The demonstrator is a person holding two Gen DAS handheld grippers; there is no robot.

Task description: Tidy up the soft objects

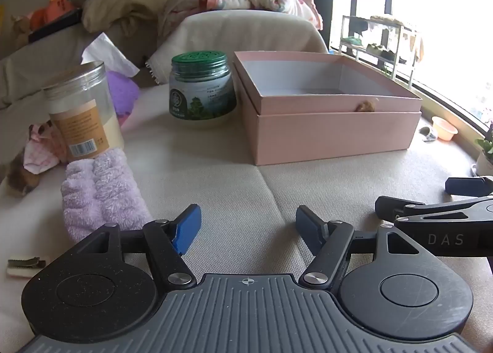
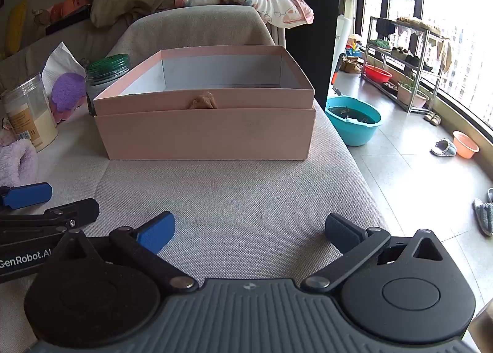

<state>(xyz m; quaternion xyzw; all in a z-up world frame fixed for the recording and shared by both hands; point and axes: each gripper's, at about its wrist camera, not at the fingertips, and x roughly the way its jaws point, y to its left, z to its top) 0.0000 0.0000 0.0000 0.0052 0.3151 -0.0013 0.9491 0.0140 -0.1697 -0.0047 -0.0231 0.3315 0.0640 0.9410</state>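
- Beige woven sofa cushion (image 2: 246, 199) carries everything; behind it are piled bedding and a backrest, and to the right a tiled floor with basins runs to a bright window.
- Pink box (image 2: 203, 125) sits lidless toward the far right edge of the cushion, apparently nested in its own lid; probably meant as the bin for the soft items. Interior looks bare from here, though its floor is mostly hidden by the near wall.
- Small tan knot or tab (image 2: 201, 101) on the box's front rim; too small to identify.
- Lilac fluffy towel (image 1: 98, 192) lies rolled at the left edge of the cushion, touching the clear jar (image 1: 81, 112). Judged the nearest soft item to collect.
- Pink-checked cloth (image 1: 41, 149) behind the jar, partly hidden; a purple soft item (image 1: 123, 91) further back, shape unclear.
- Green-lidded jar (image 1: 201, 88) stands just left of the box.
- Left hand-held gripper (image 1: 248, 229): jaws spread wide, nothing between them, hovering over bare cushion near the towel.
- Right hand-held gripper (image 2: 249, 234): jaws fully apart, holding nothing, aimed at the box front.
- Small clip-like item (image 1: 27, 265) at near left; hard to make out.
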